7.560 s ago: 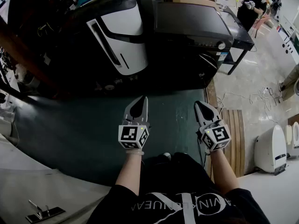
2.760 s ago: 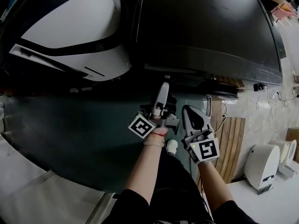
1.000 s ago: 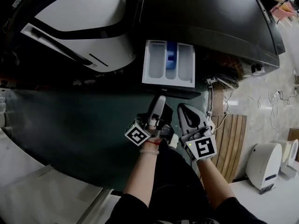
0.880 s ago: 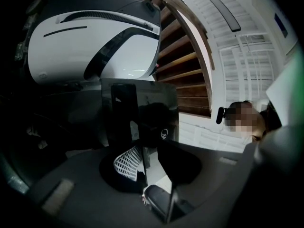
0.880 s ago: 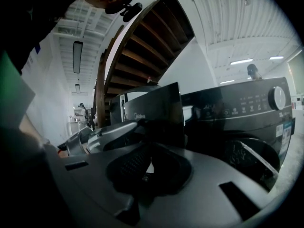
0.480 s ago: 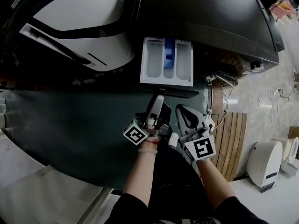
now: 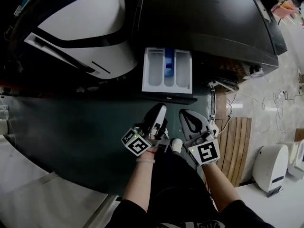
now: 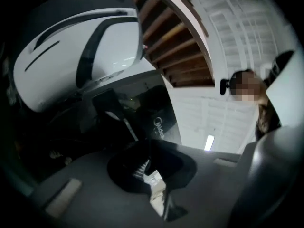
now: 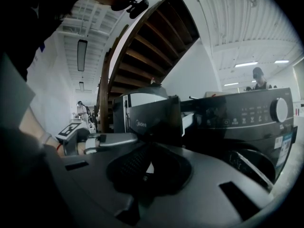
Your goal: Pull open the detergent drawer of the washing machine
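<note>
The dark washing machine filled the top of the head view, and its detergent drawer stood well out of the machine's front at the left end, with its pale compartments and a blue insert open to view. The pull looked finished, or very nearly so, and what remained was a clean withdrawal.

The left gripper hung just in front of the drawer's dark front panel and did not touch it. Its jaws were closing, nearly together, with nothing between them. The right gripper hung beside it, a little further along the machine's front, with its jaws together and empty.

To do this well, both grippers should draw straight back from the machine. A sideways swing of either tip could catch the drawer's front and nudge it back in. If the drawer was meant to come out further, the left jaws would have to open again and take the front edge squarely.

A large white and black appliance stood left of the washing machine, close beside it. A dark green mat covered the floor in front of both. A slatted wooden board lay off the machine's front right corner, and a white unit stood beyond it. Loose cables trailed by that same corner, well clear of the drawer. The person's shoe rested on the mat below the grippers. Nothing stood between the grippers and the drawer.
</note>
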Motion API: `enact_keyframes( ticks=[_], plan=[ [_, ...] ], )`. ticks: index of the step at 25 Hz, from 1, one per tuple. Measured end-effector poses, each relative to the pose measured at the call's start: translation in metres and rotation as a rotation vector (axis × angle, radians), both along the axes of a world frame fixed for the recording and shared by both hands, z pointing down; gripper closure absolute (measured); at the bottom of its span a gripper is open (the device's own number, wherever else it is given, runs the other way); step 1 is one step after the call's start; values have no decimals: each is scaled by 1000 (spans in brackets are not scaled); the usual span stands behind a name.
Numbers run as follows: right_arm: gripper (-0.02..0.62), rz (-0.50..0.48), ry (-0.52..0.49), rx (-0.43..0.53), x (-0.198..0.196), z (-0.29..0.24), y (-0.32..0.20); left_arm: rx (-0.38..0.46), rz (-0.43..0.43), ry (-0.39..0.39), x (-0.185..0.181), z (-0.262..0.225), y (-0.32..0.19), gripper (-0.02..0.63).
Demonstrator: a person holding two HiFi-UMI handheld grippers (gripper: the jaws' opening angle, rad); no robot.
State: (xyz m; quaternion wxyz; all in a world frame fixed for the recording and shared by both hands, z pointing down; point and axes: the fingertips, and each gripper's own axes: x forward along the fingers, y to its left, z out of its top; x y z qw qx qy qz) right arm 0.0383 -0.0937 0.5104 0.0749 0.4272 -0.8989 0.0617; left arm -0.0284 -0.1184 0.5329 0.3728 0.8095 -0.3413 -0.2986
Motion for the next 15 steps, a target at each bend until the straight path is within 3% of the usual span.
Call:
enact_keyframes(
  ticks=[6, 9, 11, 15],
  plan=[
    [583, -12, 12, 35, 5, -28, -3, 72, -6, -382, 2, -27, 6, 597],
    [583, -19, 13, 56, 6, -46, -4, 113, -11, -537, 2, -43, 6, 597],
    [583, -24, 12, 69, 6, -58, -6, 134, -8, -586, 2, -54, 6, 597],
    [583, -37, 18, 91, 7, -81, -7, 148, -41, -598, -2, -78, 3, 597]
  ],
)
